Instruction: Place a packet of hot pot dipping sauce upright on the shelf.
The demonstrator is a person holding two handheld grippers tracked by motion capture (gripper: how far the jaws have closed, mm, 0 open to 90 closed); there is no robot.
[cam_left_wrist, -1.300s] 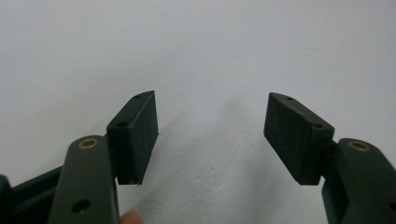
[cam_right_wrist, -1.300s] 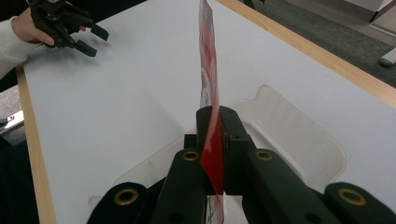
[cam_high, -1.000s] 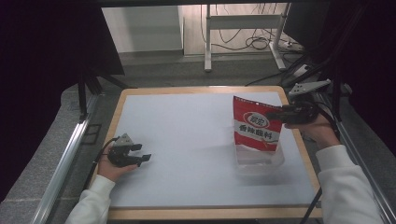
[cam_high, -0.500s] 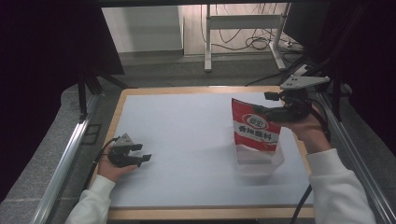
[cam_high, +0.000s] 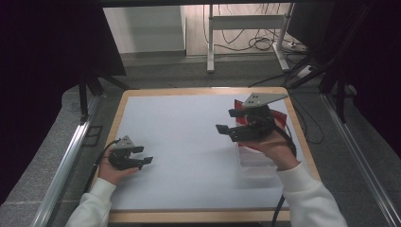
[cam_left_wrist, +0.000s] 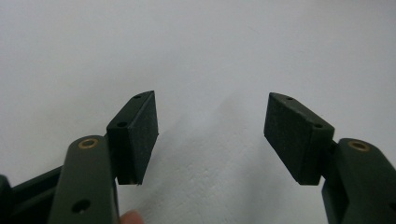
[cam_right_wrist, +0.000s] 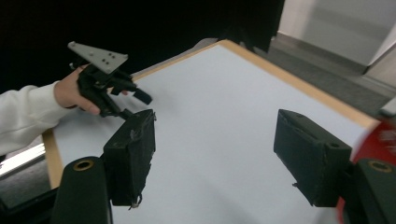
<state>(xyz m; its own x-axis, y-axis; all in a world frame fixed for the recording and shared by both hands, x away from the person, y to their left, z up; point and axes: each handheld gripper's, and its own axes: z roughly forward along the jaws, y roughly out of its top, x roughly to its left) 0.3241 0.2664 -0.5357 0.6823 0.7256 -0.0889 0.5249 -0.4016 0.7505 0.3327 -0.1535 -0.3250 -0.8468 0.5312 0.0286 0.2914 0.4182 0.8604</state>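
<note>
Left gripper (cam_high: 142, 155) rests at the table's (cam_high: 189, 142) near-left, jaws apart and empty. Right gripper (cam_high: 226, 121), jaws just opened with nothing between them, hangs left of the red snack pouch (cam_high: 280, 119), which stands at the table's right. Pouch judged placed; no further handling evident.

Table (cam_high: 189, 123): matt pale sheet, smooth, framed in light wood. Pouch (cam_high: 280, 119), right of centre: glossy red film, clear plastic lower part. Right gripper (cam_high: 226, 121): matt black plastic, grey metal plate on top; pads (cam_right_wrist: 133, 154) rough, frayed at edges. Sleeve (cam_high: 312, 198), lower right: white cloth.
</note>
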